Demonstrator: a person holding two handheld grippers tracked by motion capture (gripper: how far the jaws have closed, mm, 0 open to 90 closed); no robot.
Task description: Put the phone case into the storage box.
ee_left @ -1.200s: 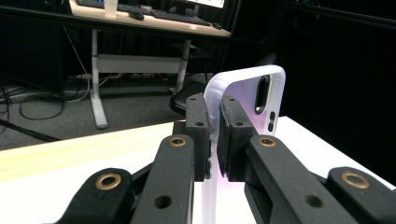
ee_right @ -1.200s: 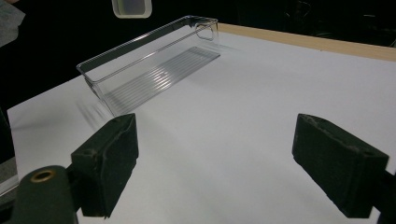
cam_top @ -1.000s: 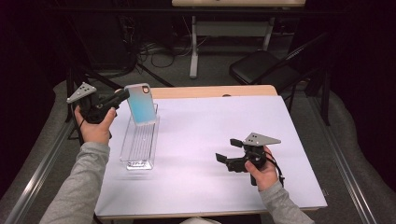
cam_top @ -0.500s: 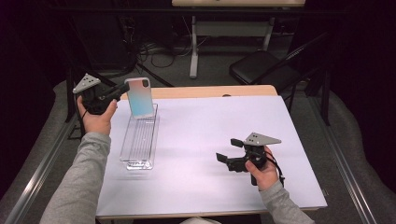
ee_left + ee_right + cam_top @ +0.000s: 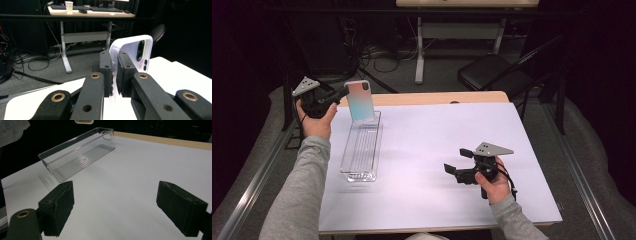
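Observation:
My left gripper (image 5: 343, 93) is shut on a phone case (image 5: 360, 101), a pastel pink-to-blue shell held upright above the far end of a clear plastic tray (image 5: 360, 150). In the left gripper view the case (image 5: 135, 51) stands between the closed jaws of the gripper (image 5: 114, 73), its camera cut-out facing right. My right gripper (image 5: 454, 172) rests low over the white table at the right, open with nothing between its jaws. The right gripper view looks past that gripper (image 5: 125, 206) to the empty tray (image 5: 75, 157) farther off.
The white table surface (image 5: 437, 130) has a wooden strip along its far edge. A dark chair (image 5: 492, 75) and a desk's legs (image 5: 419, 50) stand behind the table. Cables lie on the floor at the back left.
My left gripper has lifted the phone case up and back, away from the tray toward the table's far left corner. The right gripper has stayed in place.

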